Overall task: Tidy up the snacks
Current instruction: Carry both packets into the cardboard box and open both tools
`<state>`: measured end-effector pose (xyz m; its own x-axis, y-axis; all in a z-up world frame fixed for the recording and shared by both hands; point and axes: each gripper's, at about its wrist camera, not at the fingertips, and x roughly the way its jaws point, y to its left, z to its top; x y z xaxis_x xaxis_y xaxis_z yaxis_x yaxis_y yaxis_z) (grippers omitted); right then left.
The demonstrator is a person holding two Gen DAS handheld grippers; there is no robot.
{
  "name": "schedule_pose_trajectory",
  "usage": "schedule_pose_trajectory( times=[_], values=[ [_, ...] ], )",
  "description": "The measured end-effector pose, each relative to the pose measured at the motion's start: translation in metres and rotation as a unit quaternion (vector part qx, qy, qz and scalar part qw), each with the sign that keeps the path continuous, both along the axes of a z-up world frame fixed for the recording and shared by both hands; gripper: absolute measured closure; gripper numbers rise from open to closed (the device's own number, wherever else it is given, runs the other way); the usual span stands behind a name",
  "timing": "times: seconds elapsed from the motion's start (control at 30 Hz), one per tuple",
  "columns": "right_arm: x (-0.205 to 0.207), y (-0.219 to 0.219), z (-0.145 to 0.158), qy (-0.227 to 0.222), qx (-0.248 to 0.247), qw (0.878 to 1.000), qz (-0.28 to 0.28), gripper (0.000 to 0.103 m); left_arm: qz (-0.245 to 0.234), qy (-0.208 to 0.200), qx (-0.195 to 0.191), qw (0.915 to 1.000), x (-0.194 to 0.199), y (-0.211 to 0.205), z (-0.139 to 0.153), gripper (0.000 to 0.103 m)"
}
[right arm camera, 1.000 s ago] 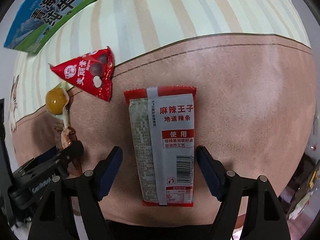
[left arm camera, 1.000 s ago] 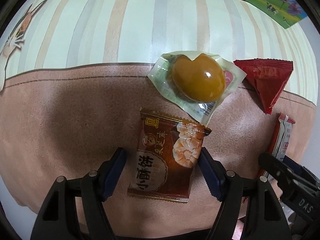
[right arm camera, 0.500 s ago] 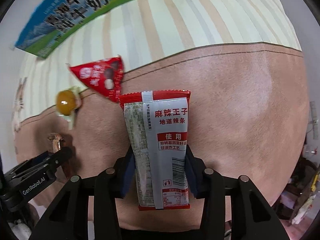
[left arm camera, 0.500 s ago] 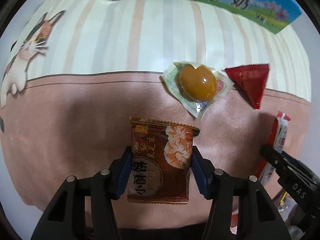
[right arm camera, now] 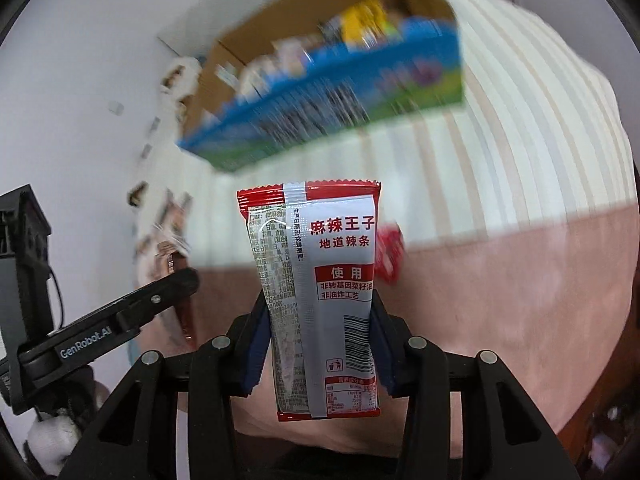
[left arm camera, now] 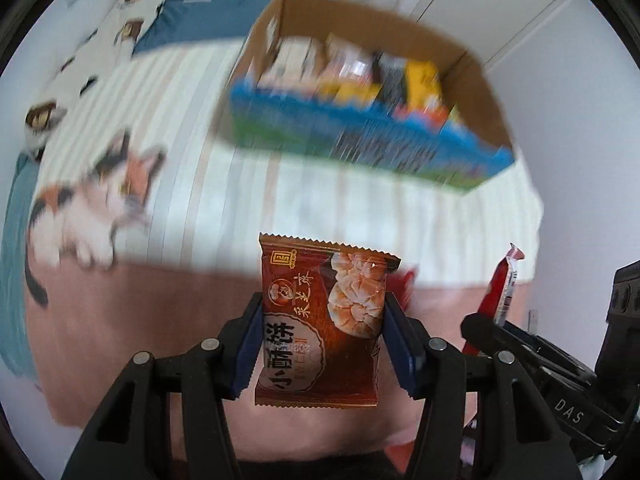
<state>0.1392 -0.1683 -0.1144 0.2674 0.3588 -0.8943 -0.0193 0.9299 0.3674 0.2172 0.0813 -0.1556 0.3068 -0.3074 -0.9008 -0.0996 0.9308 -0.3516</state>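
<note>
Brown pastry packet clamped upright in left gripper; red-and-silver spicy strip packet clamped upright in right gripper, both clear of the bedcover. Cardboard snack box lies ahead and beyond both, open top facing up.

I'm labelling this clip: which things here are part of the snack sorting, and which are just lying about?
Job:
- brown pastry packet, left gripper
- spicy strip packet, right gripper
- snack box
- red packet

Lying about:
- cat-print bedding
- striped blanket
</note>
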Motion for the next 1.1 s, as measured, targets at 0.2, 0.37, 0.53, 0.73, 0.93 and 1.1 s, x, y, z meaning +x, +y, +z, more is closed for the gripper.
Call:
schedule_pose_trajectory(
  times=[0.2,0.37,0.53,0.73,0.93,1.1],
  values=[
    [0.072,0.003,0.057,-0.060,-0.004,0.998,0.000,0.056,0.004,-0.044,-0.005,0.9990,0.071,-0.007,0.038,0.050],
    [0.155,0.011,0.075,-0.092,-0.047,0.995,0.000,0.056,0.010,-0.045,-0.009,0.9989,0.151,-0.003,0.047,0.050],
    [0.223,0.012,0.075,-0.091,-0.077,0.993,-0.003,0.056,0.016,-0.009,-0.011,0.9998,0.224,0.007,0.031,0.050],
    [0.303,0.011,0.034,-0.042,-0.083,0.996,-0.012,0.056,0.002,0.034,0.010,0.9994,0.296,0.006,-0.005,0.050],
    [0.355,0.003,-0.009,-0.004,-0.096,0.995,-0.025,0.056,-0.011,0.058,0.024,0.9979,0.334,0.002,-0.033,0.050],
    [0.375,-0.006,-0.030,0.014,-0.100,0.994,-0.041,0.055,-0.011,0.085,0.038,0.9956,0.350,-0.001,-0.056,0.048]
  ],
)
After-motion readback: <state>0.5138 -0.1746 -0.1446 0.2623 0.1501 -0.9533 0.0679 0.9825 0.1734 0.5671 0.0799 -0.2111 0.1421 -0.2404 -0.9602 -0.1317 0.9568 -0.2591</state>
